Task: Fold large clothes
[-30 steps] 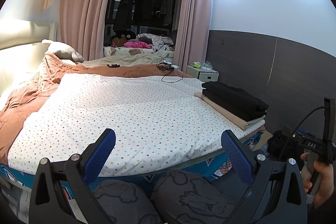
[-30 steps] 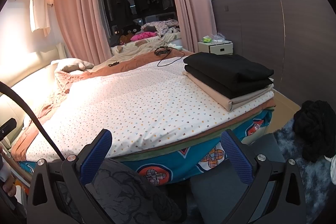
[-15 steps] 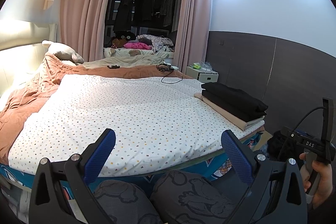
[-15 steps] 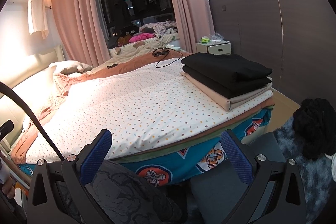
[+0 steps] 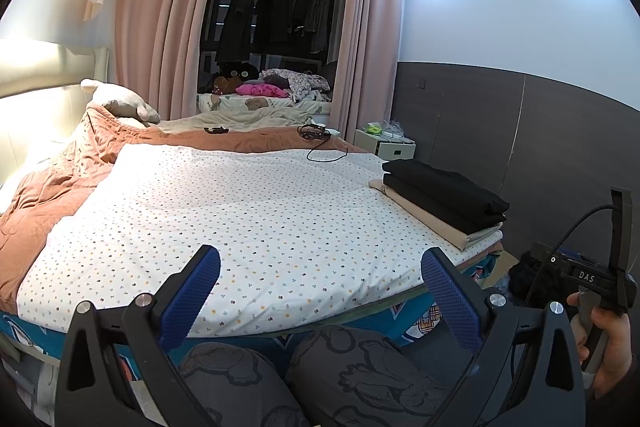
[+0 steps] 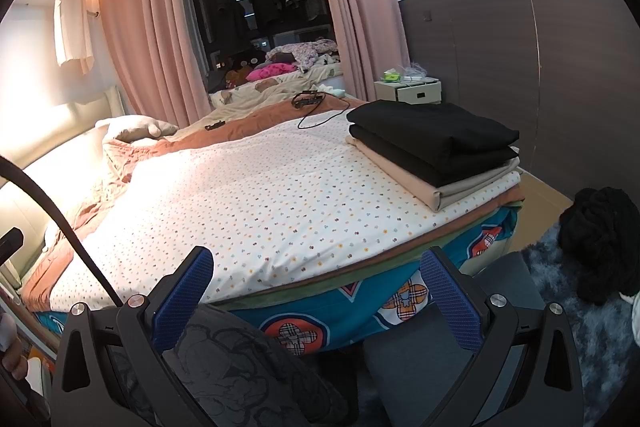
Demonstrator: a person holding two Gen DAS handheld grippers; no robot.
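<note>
Both the left gripper and right gripper hold their jaws wide and empty at lower frame, well short of the folded clothes stack at right-centre.

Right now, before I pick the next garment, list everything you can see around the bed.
folded clothes stack: one stack, two black pieces on a beige one, bed's right edge
dotted sheet: one, white with small coloured dots, spread flat over the bed
orange quilt: one, rumpled, left side and far end
black cable: one, far end of bed
nightstand: one, white, beyond the bed on the right
black garment heap: one, on the floor right of the bed
pink curtains: both sides of the window
left gripper: fingers open, empty
right gripper: fingers open, empty
</note>
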